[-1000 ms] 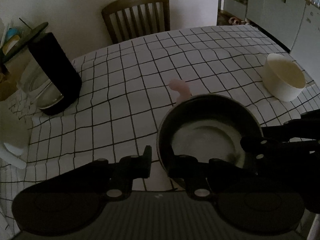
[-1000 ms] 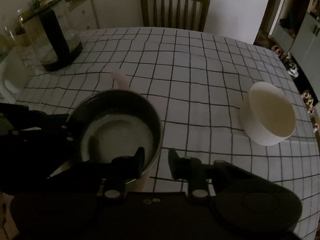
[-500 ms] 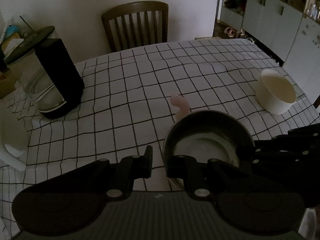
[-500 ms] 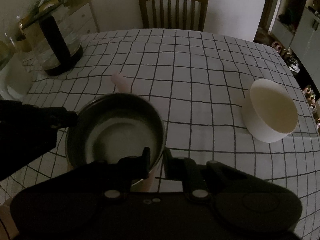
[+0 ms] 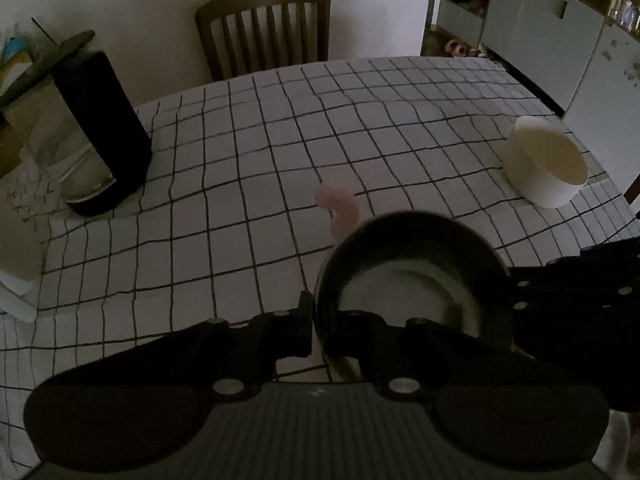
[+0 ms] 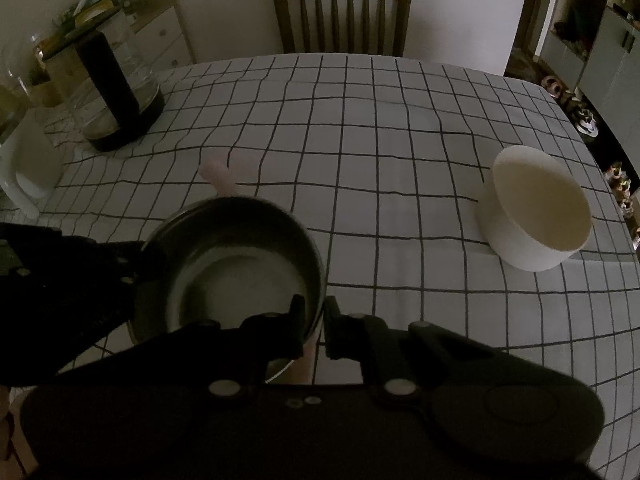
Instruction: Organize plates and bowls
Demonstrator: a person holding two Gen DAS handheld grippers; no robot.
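left claw (image 5: 316,330): clamped on metal bowl's (image 5: 408,276) near-left rim | right claw (image 6: 314,330): clamped on its near-right rim | white bowl (image 6: 536,216): well right, apart

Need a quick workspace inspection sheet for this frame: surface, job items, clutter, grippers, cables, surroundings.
Surface: table under a white checked tablecloth, dimly lit.
Job's things: dark metal bowl near the front edge, with something pink partly showing beneath it; white bowl upright, apart to the right.
Clutter: glass jar with dark band at far left; white object at the left edge.
Grippers: left gripper and right gripper each shut on the dark bowl's rim, opposite sides.
Cables: nothing seen.
Surroundings: wooden chair behind the table; cabinets to the right.
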